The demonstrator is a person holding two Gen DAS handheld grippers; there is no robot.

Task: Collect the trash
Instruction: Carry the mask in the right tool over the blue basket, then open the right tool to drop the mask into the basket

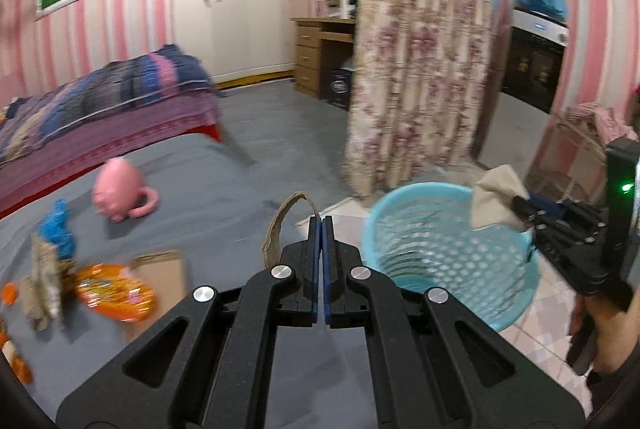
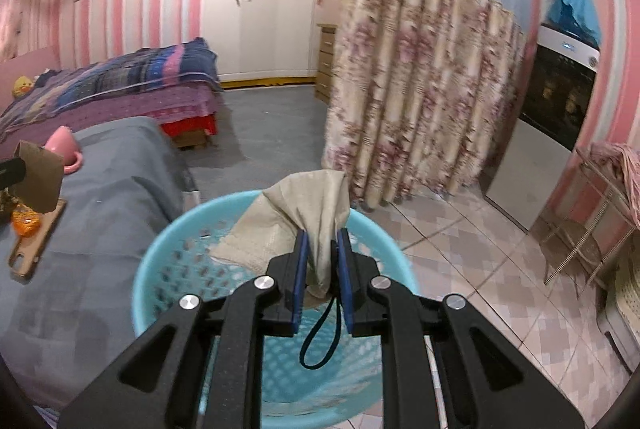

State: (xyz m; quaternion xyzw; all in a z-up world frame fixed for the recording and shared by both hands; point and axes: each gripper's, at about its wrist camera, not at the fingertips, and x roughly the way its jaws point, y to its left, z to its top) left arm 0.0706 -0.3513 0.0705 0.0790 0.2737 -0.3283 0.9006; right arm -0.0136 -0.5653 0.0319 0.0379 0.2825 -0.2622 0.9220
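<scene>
Your right gripper [image 2: 322, 249] holds a crumpled beige cloth scrap [image 2: 296, 217] over the perforated light-blue plastic basket [image 2: 160, 269]; spreading those jaws should drop it in. Your left gripper [image 1: 322, 229], jaws shut, pinches a curled brown cardboard strip [image 1: 280, 225] beside the basket, awaiting its turn.

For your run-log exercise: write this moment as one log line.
left gripper: shut on cardboard strip | right gripper: shut on beige cloth, over blue basket

The basket [image 2: 160, 269] is half hidden behind the right gripper [image 2: 322, 253], its bottom unseen. Left of the basket [image 1: 440, 241], the orange wrapper [image 1: 114, 293] is blurred, its print unreadable.
</scene>
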